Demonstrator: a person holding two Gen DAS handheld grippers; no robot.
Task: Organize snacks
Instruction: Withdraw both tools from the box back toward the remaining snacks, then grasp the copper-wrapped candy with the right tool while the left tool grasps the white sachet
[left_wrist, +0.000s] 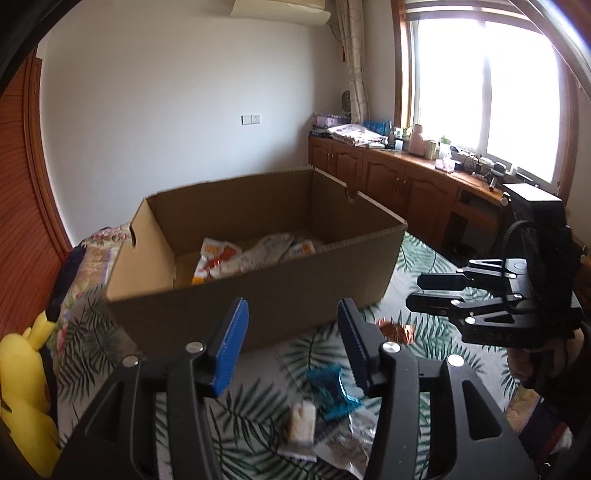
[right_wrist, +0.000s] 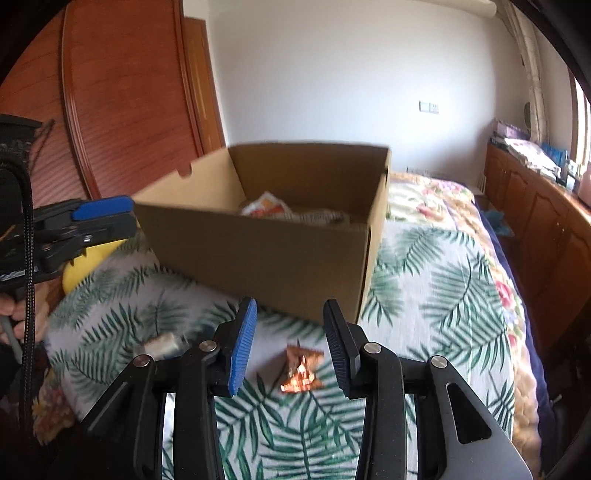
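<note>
An open cardboard box (left_wrist: 258, 291) stands on a leaf-print bedspread and holds several snack packets (left_wrist: 255, 254); it also shows in the right wrist view (right_wrist: 280, 251). My left gripper (left_wrist: 291, 347) is open and empty above loose snacks: a blue packet (left_wrist: 332, 387), a pale packet (left_wrist: 303, 421) and a clear packet (left_wrist: 354, 435). A copper foil packet (right_wrist: 301, 369) lies on the bed just ahead of my open, empty right gripper (right_wrist: 290, 347). The right gripper also shows in the left wrist view (left_wrist: 417, 291).
A yellow plush toy (left_wrist: 26, 387) lies at the bed's left side. Wooden cabinets (left_wrist: 399, 184) with clutter run under the window on the right. A wooden wardrobe (right_wrist: 122, 103) stands behind the box.
</note>
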